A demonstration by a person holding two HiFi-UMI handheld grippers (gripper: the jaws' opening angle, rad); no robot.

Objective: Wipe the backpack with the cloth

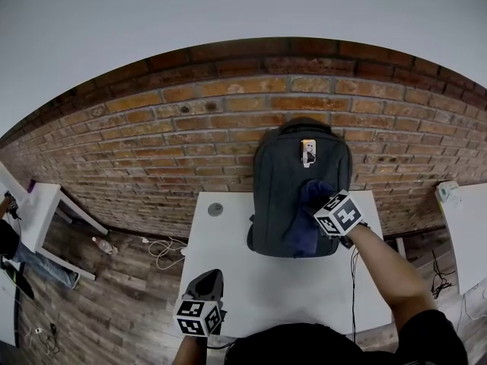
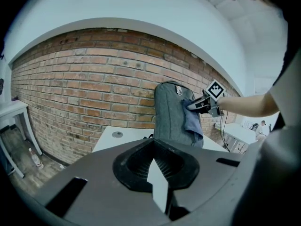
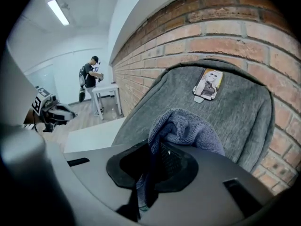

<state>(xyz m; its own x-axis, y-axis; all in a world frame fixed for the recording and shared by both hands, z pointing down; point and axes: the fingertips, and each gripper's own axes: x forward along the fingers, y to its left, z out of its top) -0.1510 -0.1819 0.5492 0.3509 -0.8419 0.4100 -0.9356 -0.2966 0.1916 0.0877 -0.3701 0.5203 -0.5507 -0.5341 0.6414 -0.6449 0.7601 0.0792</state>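
Right gripper view: the right gripper (image 3: 153, 166) is clenched on the blue cloth (image 3: 188, 128), a bunched fold bulging ahead of its jaws.
Contact: the cloth appears pressed to the front panel of the grey backpack (image 3: 235, 107), just below its photo tag (image 3: 209, 84).
Backpack: upright at the far edge of the white table (image 1: 228, 265), against the brick wall (image 1: 152, 143); long axis vertical.
Direction: the panel lies straight ahead of the right gripper, so strokes would likely run down it.
Left gripper (image 1: 205, 284): jaws together on nothing, at the table's near edge, well apart from the backpack; the right one is nearer.

The left claw (image 2: 157, 180) is closed and empty, while the right claw (image 2: 193, 106) presses the cloth (image 2: 193, 122) against the upright backpack (image 2: 168, 117).
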